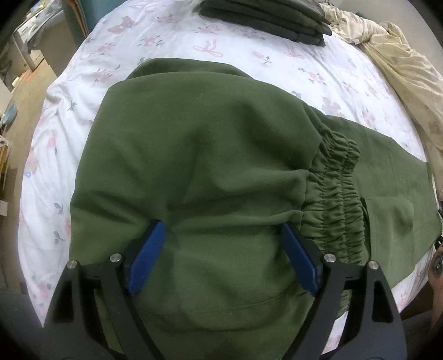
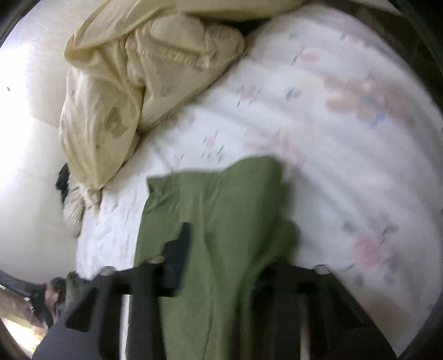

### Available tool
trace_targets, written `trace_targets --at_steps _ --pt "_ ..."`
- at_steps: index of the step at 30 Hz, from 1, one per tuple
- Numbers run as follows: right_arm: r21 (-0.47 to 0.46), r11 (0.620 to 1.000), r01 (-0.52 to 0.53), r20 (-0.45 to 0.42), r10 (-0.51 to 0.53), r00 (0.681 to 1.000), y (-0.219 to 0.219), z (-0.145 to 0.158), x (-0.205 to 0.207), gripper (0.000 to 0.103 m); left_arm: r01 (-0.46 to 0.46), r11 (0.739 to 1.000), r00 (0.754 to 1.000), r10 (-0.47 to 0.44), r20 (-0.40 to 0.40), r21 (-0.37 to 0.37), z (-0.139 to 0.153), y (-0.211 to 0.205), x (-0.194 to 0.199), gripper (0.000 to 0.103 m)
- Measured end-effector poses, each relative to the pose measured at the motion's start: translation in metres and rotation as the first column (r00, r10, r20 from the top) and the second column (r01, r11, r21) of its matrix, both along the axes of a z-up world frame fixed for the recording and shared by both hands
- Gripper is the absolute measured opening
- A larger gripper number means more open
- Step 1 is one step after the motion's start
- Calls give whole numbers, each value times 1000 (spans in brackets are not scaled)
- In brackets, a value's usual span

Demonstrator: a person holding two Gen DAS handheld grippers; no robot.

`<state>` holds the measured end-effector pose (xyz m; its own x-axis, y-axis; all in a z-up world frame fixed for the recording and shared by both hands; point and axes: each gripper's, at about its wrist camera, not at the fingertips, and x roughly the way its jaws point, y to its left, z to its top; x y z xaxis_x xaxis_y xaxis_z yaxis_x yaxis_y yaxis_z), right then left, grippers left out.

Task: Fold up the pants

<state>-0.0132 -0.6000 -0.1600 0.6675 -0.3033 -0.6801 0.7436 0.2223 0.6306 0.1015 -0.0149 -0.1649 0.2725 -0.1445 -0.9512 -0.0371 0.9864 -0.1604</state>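
Note:
Olive green pants (image 1: pixel 207 155) lie on the floral bed sheet (image 1: pixel 69 155), folded over so the leg part covers the elastic waistband (image 1: pixel 340 191). My left gripper (image 1: pixel 221 235) hovers just over the folded cloth with its blue pads (image 1: pixel 149 254) wide apart and nothing between them. In the blurred right wrist view, green pant fabric (image 2: pixel 221 221) drapes between and over the black fingers (image 2: pixel 180 249) of my right gripper (image 2: pixel 229 249). The right finger is hidden by cloth, so its grip is unclear.
A stack of dark folded garments (image 1: pixel 265 19) sits at the far end of the bed. A crumpled cream duvet (image 1: pixel 401 69) lies along the right side, also in the right wrist view (image 2: pixel 133 77). The bed edge and floor (image 1: pixel 25 91) are to the left.

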Motion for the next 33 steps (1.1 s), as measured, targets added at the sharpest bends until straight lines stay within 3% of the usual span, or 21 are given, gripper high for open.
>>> trace_targets --at_steps 1,3,9,12,15,17,21,24,28,30,32,33 --pt "-21 999 29 0 -29 1000 -1 5 -7 14 0 1000 1000 0 0 -1 0 1 0 83" --pt "-52 998 43 -2 -43 999 -3 12 -10 2 3 1000 1000 -3 2 -1 0 1 -1 83" --pt "-248 954 -168 51 186 981 42 68 10 2 7 1000 1000 -7 -1 -17 2 3 -2 83" --pt "-345 883 -319 42 354 934 78 102 31 2 7 1000 1000 -7 1 -19 3 4 -4 83" --pt "-420 788 -450 38 510 859 123 129 43 2 5 1000 1000 -5 5 -24 4 5 -6 83" --pt "-451 718 -530 37 609 793 158 143 48 2 5 1000 1000 -4 8 -24 4 6 -7 83" --pt "-450 572 -686 40 781 624 241 146 54 2 -3 1000 1000 3 6 -22 7 7 -11 83" --pt "-373 453 -810 43 880 472 314 114 55 2 -16 999 1000 17 1 -38 9 9 -13 83" --pt "-233 311 -922 -92 936 339 383 40 49 3 -30 998 1000 30 -2 -50 10 11 -14 83" --pt "-182 267 -946 -179 937 299 399 13 44 9 -28 998 1000 28 0 -48 10 11 -15 83" --pt "-160 259 -952 -223 930 291 405 3 39 17 -25 999 1000 25 2 -47 10 11 -17 83" --pt "-147 252 -956 -232 931 281 405 0 38 36 -25 998 1000 26 1 -49 10 11 -16 83"
